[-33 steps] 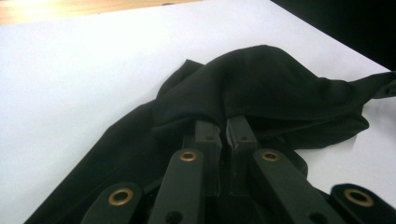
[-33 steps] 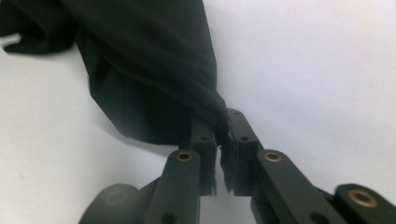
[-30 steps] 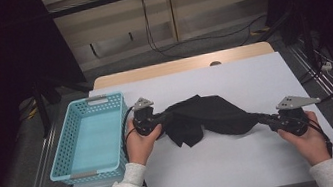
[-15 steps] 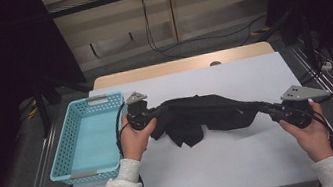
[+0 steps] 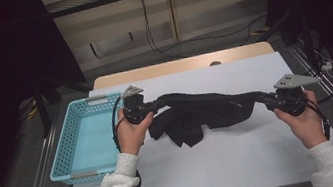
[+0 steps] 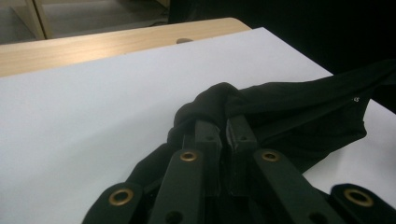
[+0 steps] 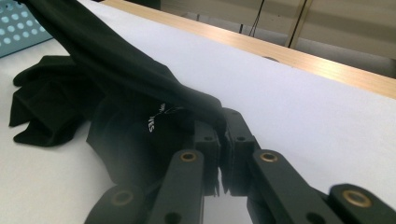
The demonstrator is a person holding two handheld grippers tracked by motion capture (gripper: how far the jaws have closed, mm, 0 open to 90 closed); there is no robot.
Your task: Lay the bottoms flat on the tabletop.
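My left claw [image 5: 149,107]: clamped on one end of the black cloth [image 5: 207,109]; in the left gripper view the jaws pinch a bunched fold [image 6: 219,105].

My right claw [image 5: 265,99]: clamped on the other end; in the right gripper view the fabric [image 7: 140,84] runs off taut from the jaws, small white print near them.

Cloth: stretched between my two claws above the white worktop [image 5: 226,165], upper edge pulled into a band, loose folds hanging from the middle and left part, lowest folds touching the worktop.

Basket [image 5: 66,157]: light blue, at the worktop's left edge, just beside my left hand [image 5: 133,134].
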